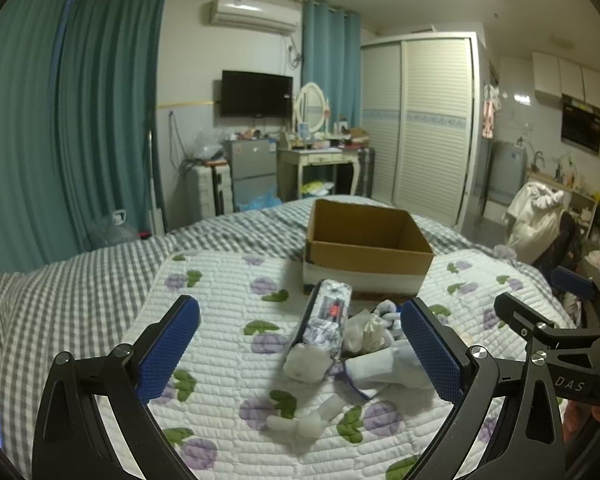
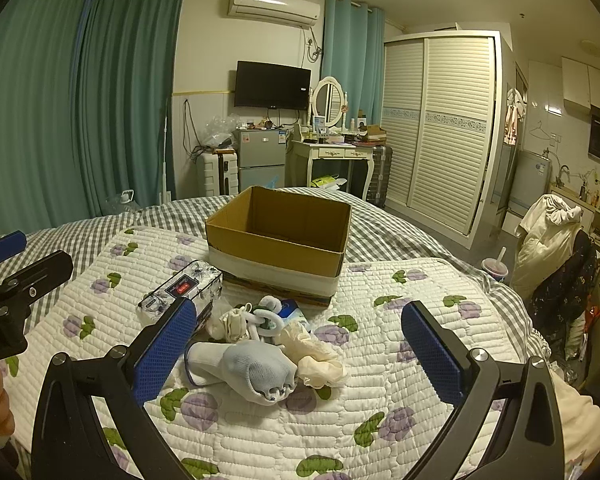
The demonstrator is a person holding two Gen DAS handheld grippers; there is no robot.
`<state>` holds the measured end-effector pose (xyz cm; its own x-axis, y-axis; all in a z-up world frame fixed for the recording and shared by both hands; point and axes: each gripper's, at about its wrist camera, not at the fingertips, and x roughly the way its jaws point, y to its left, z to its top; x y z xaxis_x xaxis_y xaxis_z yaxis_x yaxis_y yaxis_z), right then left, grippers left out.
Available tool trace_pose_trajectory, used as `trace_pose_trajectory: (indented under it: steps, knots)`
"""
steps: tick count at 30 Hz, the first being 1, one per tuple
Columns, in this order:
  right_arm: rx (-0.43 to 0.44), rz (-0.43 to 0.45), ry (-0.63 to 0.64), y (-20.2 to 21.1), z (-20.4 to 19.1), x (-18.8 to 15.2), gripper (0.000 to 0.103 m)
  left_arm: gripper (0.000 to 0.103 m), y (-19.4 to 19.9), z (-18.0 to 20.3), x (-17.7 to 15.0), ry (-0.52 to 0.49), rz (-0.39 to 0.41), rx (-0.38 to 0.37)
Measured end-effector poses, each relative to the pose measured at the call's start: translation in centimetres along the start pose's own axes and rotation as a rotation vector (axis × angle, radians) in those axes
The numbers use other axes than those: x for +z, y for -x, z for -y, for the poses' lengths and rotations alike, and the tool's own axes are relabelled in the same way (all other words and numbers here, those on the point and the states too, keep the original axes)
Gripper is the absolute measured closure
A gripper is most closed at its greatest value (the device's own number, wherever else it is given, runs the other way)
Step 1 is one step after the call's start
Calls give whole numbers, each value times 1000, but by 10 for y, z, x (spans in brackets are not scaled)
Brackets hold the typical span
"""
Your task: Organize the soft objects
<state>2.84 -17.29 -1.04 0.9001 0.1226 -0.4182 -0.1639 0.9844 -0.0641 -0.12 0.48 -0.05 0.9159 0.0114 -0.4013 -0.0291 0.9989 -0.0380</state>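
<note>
An open cardboard box (image 1: 364,248) (image 2: 278,240) stands on the floral quilt, and nothing shows inside it. In front of it lies a pile of soft things: a tissue pack (image 1: 326,320) (image 2: 184,288), a white-and-blue glove (image 2: 252,368) (image 1: 384,368), cream gloves (image 2: 312,352), and white-and-teal rolled socks (image 2: 266,316). A small white soft piece (image 1: 308,420) lies nearer in the left wrist view. My left gripper (image 1: 300,356) is open above the pile, holding nothing. My right gripper (image 2: 298,354) is open above the gloves, holding nothing.
The quilt (image 2: 380,420) lies on a grey checked bedsheet (image 1: 60,300). Beyond the bed are a dressing table (image 2: 336,156), a small fridge (image 2: 262,156), a wardrobe (image 2: 440,128) and a chair draped with clothes (image 2: 548,240). A cup with a straw (image 2: 496,268) stands at the bed's right.
</note>
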Motion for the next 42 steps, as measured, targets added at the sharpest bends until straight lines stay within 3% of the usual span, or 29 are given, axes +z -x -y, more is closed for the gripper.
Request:
trace_pose_trajectory:
  steps: [42]
  knots:
    - [1, -3, 1, 1, 0, -1, 0, 0, -1, 0, -3, 1, -4, 1]
